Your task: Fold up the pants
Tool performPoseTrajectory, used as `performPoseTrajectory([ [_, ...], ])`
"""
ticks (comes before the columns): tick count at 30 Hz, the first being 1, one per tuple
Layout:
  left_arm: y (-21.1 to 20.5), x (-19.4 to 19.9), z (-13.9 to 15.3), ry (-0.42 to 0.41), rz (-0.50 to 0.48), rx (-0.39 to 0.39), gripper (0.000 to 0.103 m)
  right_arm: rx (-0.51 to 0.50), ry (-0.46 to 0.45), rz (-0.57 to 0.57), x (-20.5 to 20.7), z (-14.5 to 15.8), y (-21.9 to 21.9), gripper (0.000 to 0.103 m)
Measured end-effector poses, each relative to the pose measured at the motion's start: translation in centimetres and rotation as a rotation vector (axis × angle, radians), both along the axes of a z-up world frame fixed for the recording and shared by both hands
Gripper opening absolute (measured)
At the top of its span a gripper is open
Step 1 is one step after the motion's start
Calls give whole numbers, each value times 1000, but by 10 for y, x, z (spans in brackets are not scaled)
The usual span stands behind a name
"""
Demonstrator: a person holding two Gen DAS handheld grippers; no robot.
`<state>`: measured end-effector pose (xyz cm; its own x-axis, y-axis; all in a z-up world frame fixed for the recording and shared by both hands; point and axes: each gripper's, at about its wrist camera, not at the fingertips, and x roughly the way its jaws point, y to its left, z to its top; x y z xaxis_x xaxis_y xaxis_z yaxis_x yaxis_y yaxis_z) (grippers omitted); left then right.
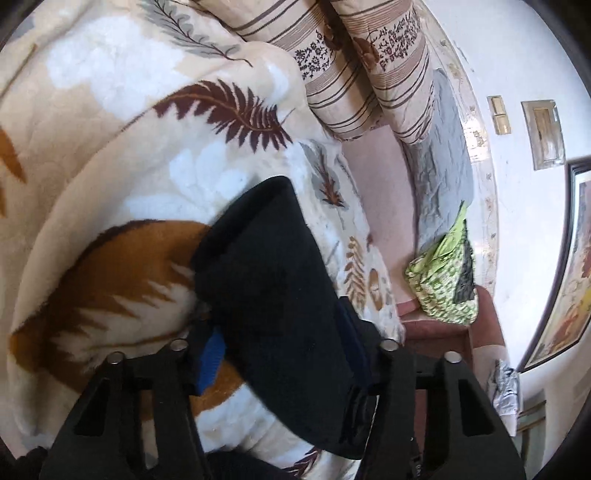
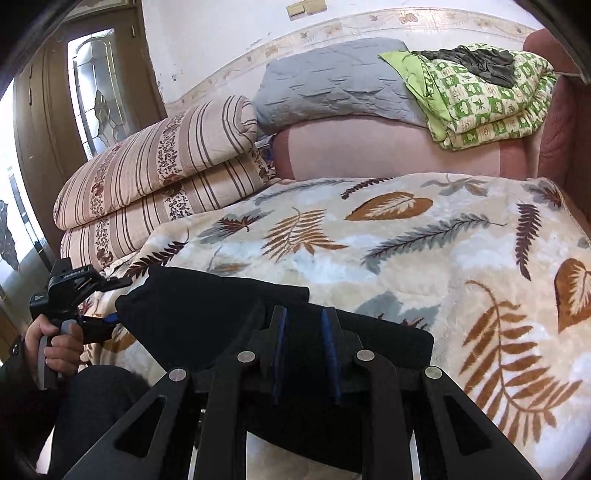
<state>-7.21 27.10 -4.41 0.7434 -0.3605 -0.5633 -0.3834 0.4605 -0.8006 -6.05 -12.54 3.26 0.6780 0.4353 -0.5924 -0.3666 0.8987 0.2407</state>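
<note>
- On the leaf-patterned blanket (image 2: 406, 236) lie the black pants (image 2: 207, 314), folded into a thick dark bundle near the blanket's front edge.
- Right gripper (image 2: 304, 332) sits over the near edge of the pants; its blue-padded fingers (image 2: 328, 339) stand a little apart with black cloth under and around them, and I cannot tell whether they pinch a fold.
- Left gripper (image 1: 284, 332), held by a hand (image 2: 59, 343) at the pants' left end, has its fingers either side of the bundle, one blue pad (image 1: 210, 354) beside the cloth; a firm clamp cannot be told.
- Behind the blanket: a striped rolled quilt (image 2: 159, 177), a grey pillow (image 2: 332, 92), and a green patterned quilt (image 2: 487, 107) with a dark garment (image 2: 476, 61) on top.
- White wall (image 2: 221, 33) and a wooden door (image 2: 55, 110) lie beyond.
</note>
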Motion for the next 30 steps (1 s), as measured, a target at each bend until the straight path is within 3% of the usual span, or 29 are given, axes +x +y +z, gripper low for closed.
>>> performPoseTrajectory([
  [2, 2, -3, -2, 21, 23, 13, 38, 1, 2, -1, 1, 0, 0, 21],
  [5, 7, -8, -4, 44, 79, 41, 38, 0, 6, 0, 1, -1, -1, 21],
  [7, 8, -10, -1, 61, 106, 77, 30, 1, 7, -4, 1, -2, -1, 21],
  [10, 3, -8, 6, 65, 96, 146, 9, 13, 12, -12, 1, -2, -4, 21],
  [15, -16, -6, 32, -22, 26, 301, 7, 45, 9, -26, 1, 1, -10, 21],
  [23, -75, -1, 81, -204, -146, 614, 7, 85, 7, 1, 5, 15, -17, 21],
  [27, -100, 4, 91, -246, -209, 654, 7, 128, -14, 62, 10, 39, -31, 24],
  [29, -113, 8, 93, -264, -244, 649, 7, 124, -17, 91, 14, 47, -41, 41],
  [30, -120, 10, 93, -267, -257, 641, 7, 105, -13, 110, 16, 49, -46, 43],
])
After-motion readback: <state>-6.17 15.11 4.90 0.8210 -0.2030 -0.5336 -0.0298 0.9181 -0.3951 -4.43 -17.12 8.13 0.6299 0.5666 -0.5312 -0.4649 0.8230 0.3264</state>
